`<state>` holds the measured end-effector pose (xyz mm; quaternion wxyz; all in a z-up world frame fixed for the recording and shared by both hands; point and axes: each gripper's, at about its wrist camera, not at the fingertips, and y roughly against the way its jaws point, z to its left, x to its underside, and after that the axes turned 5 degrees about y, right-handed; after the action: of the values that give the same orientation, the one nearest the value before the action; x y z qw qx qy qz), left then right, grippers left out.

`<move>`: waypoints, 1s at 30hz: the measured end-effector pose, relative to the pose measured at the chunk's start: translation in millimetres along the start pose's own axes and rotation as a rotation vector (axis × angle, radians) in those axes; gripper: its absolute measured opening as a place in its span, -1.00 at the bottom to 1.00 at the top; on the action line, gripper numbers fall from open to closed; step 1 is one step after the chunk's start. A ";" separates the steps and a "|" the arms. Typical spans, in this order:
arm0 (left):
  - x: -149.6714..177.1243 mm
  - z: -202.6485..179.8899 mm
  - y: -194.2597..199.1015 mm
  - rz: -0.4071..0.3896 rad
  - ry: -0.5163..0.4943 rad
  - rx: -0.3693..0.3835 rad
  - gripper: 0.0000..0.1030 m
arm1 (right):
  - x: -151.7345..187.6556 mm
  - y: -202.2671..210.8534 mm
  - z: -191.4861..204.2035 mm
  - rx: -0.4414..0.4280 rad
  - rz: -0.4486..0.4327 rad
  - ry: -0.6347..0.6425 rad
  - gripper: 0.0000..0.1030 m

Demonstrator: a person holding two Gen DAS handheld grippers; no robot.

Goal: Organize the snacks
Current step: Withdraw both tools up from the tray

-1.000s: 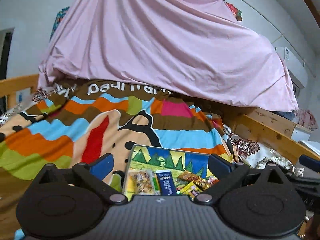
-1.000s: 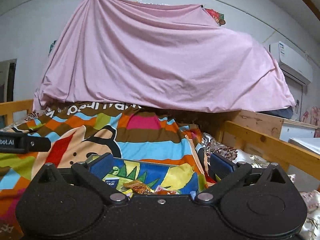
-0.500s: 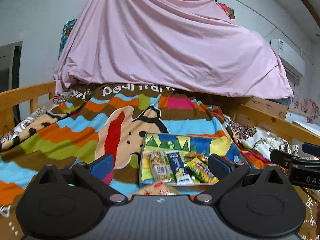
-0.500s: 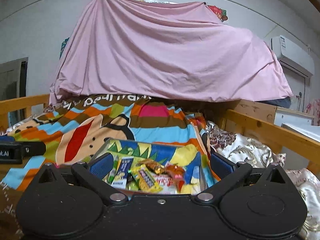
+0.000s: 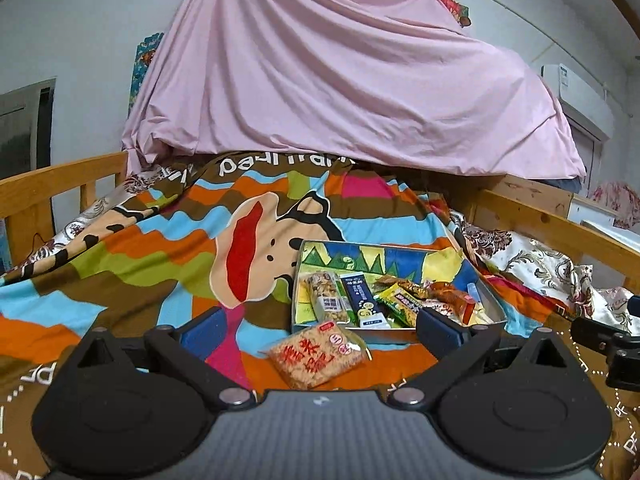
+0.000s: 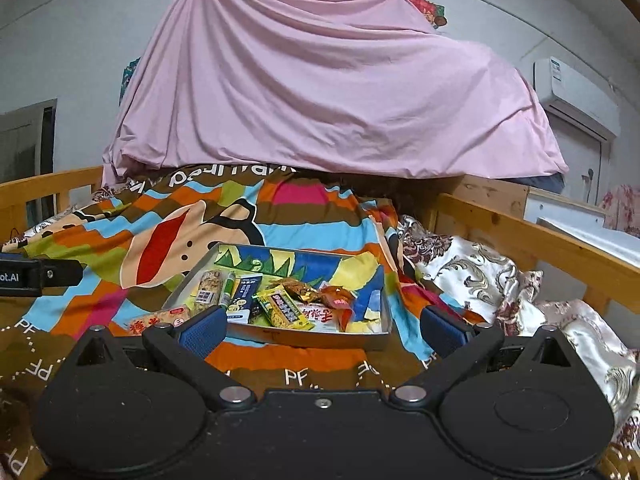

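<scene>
A metal tray [image 5: 494,307] with a colourful printed bottom lies on the striped blanket [image 5: 132,256] and holds several snack packets. It also shows in the right wrist view [image 6: 280,335]. An orange rice-cracker packet [image 5: 318,353] lies on the blanket just in front of the tray's near left corner, between the fingers of my left gripper [image 5: 322,330], which is open and empty. In the right wrist view the packet [image 6: 158,321] lies left of the tray. My right gripper [image 6: 322,328] is open and empty, just short of the tray's near edge.
A pink sheet [image 5: 340,80] is draped over a mound at the bed's far end. Wooden bed rails run along the left [image 5: 44,192] and right [image 6: 540,244]. A floral quilt [image 6: 480,268] lies right of the blanket. An air conditioner [image 6: 576,88] hangs on the right wall.
Both grippers have drawn back and tilted down, so the tray shows in full. The orange packet has come into view in front of the tray.
</scene>
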<state>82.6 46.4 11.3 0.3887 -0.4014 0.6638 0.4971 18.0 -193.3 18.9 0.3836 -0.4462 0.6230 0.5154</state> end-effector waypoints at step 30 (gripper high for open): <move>6.3 4.1 20.7 0.066 0.030 -0.243 0.99 | -3.2 10.2 37.0 -0.048 0.090 0.057 0.99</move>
<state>61.7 53.3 11.9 0.3106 -0.4307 0.6172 0.5806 10.0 -155.7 18.5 0.3312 -0.4413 0.6405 0.5342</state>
